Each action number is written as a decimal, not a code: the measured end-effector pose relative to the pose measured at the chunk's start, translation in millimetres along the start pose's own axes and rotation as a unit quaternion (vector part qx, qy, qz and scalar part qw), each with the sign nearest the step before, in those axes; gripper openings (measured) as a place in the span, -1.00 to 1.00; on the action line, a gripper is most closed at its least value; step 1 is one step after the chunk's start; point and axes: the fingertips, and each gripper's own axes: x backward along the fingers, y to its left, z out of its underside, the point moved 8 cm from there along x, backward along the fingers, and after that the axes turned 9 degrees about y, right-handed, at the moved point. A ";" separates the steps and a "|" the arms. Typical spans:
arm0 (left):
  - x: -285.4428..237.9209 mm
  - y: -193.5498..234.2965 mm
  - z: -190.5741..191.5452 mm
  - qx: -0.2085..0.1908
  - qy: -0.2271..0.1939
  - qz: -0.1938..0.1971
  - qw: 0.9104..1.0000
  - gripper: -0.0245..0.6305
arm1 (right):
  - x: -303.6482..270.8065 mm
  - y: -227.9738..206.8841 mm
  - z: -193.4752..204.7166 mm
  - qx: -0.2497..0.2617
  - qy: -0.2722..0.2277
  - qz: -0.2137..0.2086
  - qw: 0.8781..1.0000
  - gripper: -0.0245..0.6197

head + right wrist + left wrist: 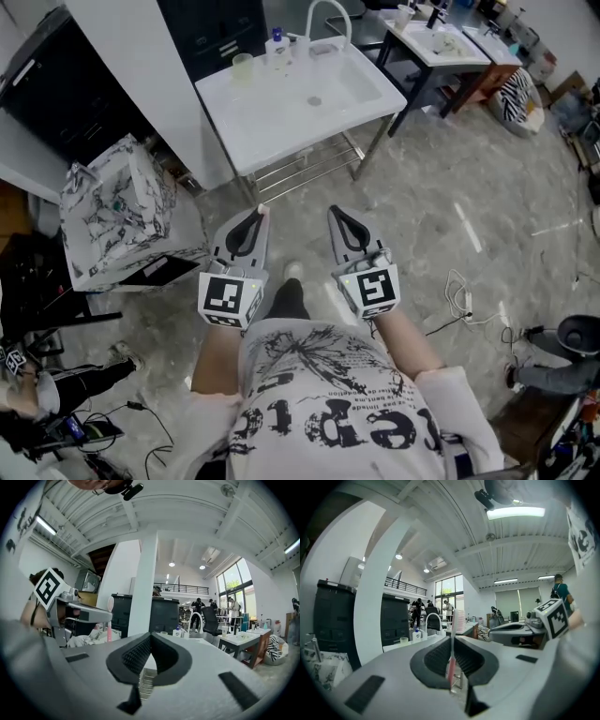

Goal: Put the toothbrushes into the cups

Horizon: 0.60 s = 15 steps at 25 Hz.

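White sink table (272, 117), with a cup (243, 66) near its back edge, is seen well ahead. A pink toothbrush (452, 651) is clamped upright in the left gripper (256, 216); the right gripper (336, 214) is closed, jaws together on nothing. Only the handle is pinched (a thin hold), so the brush could be tipped or dropped in transit. Both grippers are held side by side before the torso, pointed tableward.

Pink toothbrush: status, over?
Left hand-held gripper shut on pink toothbrush, bristles up. Right hand-held gripper shut, empty. Pale translucent cup on white sink unit ahead; nothing between.
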 end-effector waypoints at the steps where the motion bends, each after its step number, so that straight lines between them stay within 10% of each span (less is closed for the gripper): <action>1: -15.3 13.4 -5.5 -0.001 -0.001 0.002 1.000 -0.85 | -19.3 -8.6 -5.9 0.004 -0.001 0.002 1.000 -0.95; 15: -161.6 153.1 -38.9 -0.006 -0.007 -0.015 1.000 -0.85 | -217.1 -97.2 -44.0 -0.005 -0.002 0.000 1.000 -0.95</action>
